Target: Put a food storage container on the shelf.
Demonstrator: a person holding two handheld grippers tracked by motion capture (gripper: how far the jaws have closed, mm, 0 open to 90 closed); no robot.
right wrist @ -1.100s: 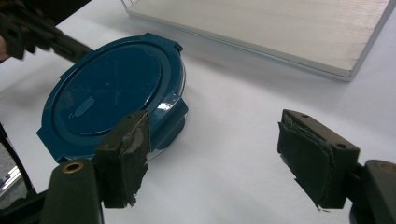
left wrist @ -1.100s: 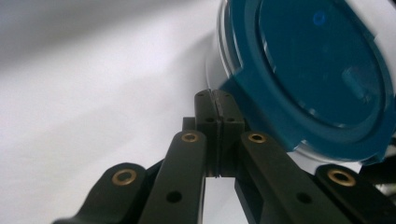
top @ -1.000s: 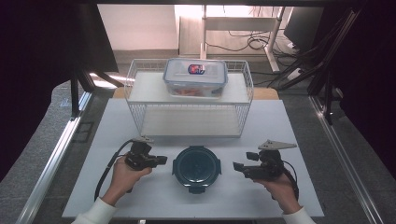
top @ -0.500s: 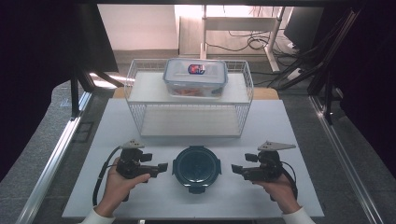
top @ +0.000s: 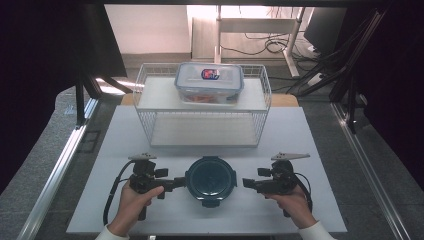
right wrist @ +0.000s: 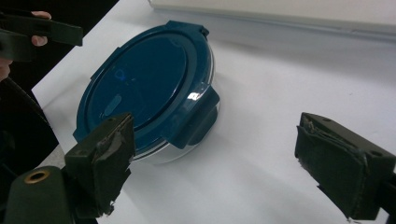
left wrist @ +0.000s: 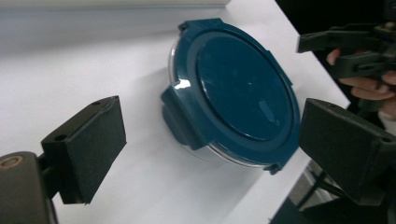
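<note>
A round container with a dark blue clip-on lid (top: 211, 181) sits on the white table near the front edge. My left gripper (top: 179, 184) lies level at its left side and my right gripper (top: 245, 183) at its right, both pointing inward at it. In the left gripper view the jaws (left wrist: 212, 149) stand wide apart and have just been opening. The container (left wrist: 238, 93) and its side clip sit ahead in the gap, untouched by the pads. The right gripper's jaws (right wrist: 224, 163) have also just been opening, with the container (right wrist: 144, 88) ahead and to the left, not gripped.
A white wire rack (top: 150, 107) stands at the back of the table. A clear rectangular lidded box (top: 209, 82) rests on its top shelf. Bare table surface (top: 320, 145) lies between rack and grippers. Cables trail from both grippers.
The left gripper has shifted slightly toward the near edge and now points straight at the container's side. The right gripper has hardly moved. The container stays put.
</note>
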